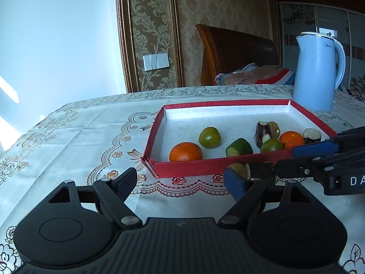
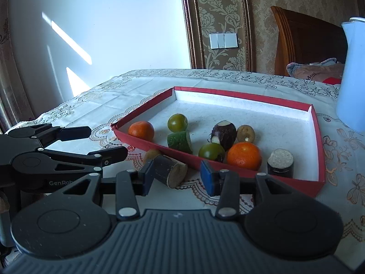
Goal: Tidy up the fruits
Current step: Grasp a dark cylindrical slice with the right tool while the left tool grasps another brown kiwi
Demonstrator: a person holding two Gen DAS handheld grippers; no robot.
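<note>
Two grippers meet just in front of the red tray's (image 2: 228, 98) near wall. The right gripper (image 2: 176, 174) has its jaws apart around a dark sugarcane piece (image 2: 170, 170) lying on the tablecloth (image 2: 91, 105) (left pad touching it, right pad clear), with a small yellowish fruit (image 2: 152, 154) just behind. The left gripper (image 1: 180, 180) stands wide open, grasping nothing. Oranges, green tomatoes and a cucumber chunk (image 2: 180, 141) sit in the tray.

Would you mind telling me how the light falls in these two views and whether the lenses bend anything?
Left wrist view: daylight brightens the wall on the left, and the gilt wall frame bows from fisheye. Right wrist view: slanted sun patches streak the wall; fruit in the red tray casts soft shadows; the kettle is cropped at the edge.
</note>
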